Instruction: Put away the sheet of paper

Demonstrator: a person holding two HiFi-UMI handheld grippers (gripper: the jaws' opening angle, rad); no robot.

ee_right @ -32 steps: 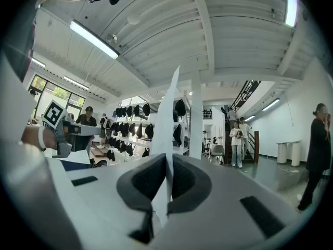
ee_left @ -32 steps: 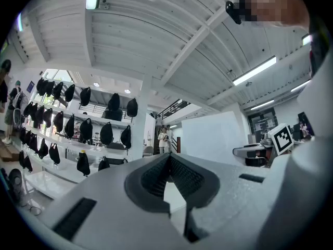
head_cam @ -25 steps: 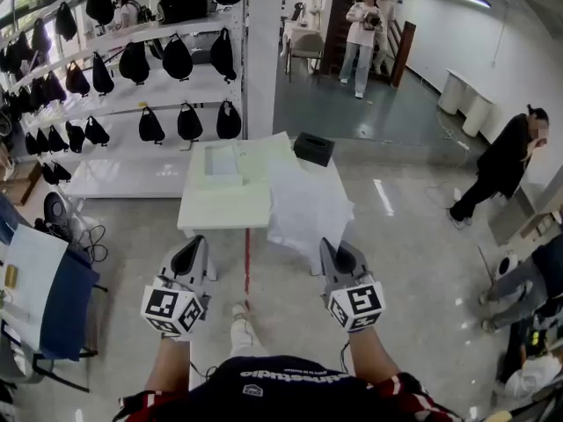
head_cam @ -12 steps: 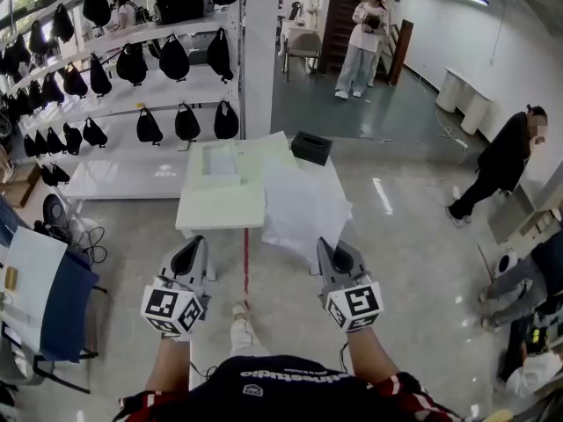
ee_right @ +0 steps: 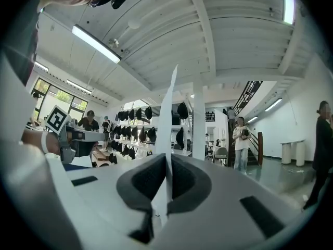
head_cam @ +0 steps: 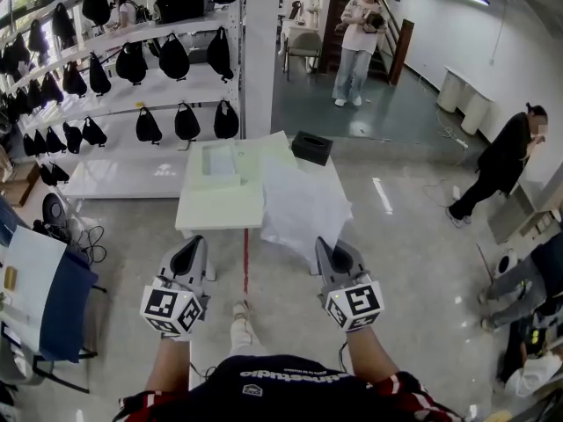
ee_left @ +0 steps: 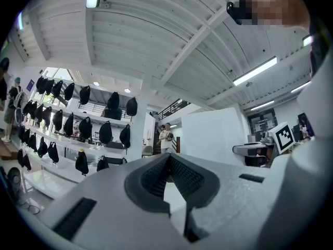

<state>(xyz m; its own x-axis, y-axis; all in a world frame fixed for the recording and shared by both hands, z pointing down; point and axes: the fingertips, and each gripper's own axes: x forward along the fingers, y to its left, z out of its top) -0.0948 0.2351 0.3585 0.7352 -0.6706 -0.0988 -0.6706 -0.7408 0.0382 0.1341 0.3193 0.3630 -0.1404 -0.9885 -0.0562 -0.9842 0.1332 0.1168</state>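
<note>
The left gripper point(head_cam: 188, 258) is of grey, matt, slightly grainy plastic, and its dark ribbed pads are pressed together with nothing between them. Far to its left and ahead stand white shelves point(head_cam: 114, 174), where rounded black bags point(head_cam: 176, 57) hang in rows. Just ahead of it is a low white table point(head_cam: 220, 207) with a smooth, flat top, and on the far right corner of the table sits a small black box point(head_cam: 312, 148). The floor point(head_cam: 405, 253) is grey and polished, with light reflecting on it, and a thin red line point(head_cam: 245, 271) runs on it between the two grippers. The right gripper point(head_cam: 332, 255), of the same grey plastic, has its jaws clamped on the sheet of paper point(head_cam: 303, 202). The sheet is white, thin and roughly rectangular, with soft waves in it. It reaches forward from the jaws in the air and hides the right part of the table; in the right gripper view it shows edge-on, as a narrow white strip between the pads. Well ahead stands a person in light clothes point(head_cam: 356, 33), and far to the right a person in black point(head_cam: 501, 161).
</note>
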